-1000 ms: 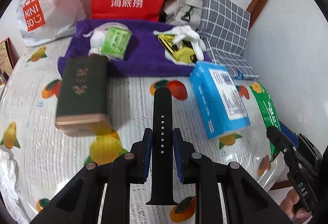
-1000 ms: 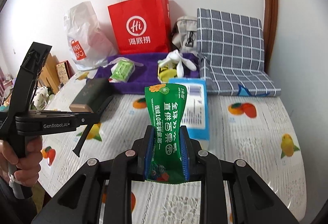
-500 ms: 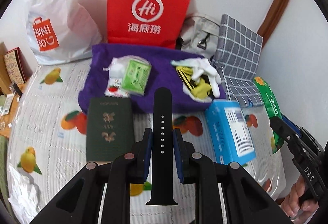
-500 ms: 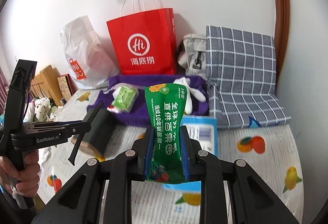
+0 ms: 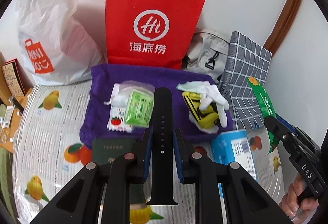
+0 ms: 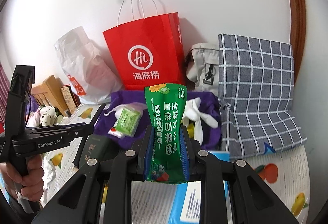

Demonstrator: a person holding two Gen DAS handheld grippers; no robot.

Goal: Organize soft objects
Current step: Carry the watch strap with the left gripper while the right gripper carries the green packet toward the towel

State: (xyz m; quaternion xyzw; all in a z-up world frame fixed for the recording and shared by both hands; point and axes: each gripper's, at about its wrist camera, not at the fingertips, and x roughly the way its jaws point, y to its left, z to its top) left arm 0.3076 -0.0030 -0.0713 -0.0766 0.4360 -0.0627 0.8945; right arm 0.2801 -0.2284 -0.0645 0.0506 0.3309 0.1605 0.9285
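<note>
My left gripper (image 5: 162,138) is shut on a black watch strap (image 5: 162,113), held upright above the near edge of a purple towel (image 5: 98,101). On the towel lie a green tissue pack (image 5: 139,109), a small tomato sachet (image 5: 117,122) and a white glove (image 5: 213,95) over a yellow item (image 5: 205,115). My right gripper (image 6: 165,142) is shut on a green snack packet (image 6: 165,121), upright in front of the same towel (image 6: 123,97). From the left wrist, that packet (image 5: 264,103) and the right gripper show at the right edge.
A red paper bag (image 5: 151,27), a white plastic bag (image 5: 51,35), a grey pouch (image 5: 207,50) and a checked cushion (image 6: 256,88) stand along the wall. A dark green book (image 5: 110,150) and a blue box (image 5: 235,150) lie on the fruit-print cover (image 5: 51,142).
Both grippers have risen and moved forward toward the purple towel, each keeping its grip. The book and blue box have slid down under the fingers in both views.
</note>
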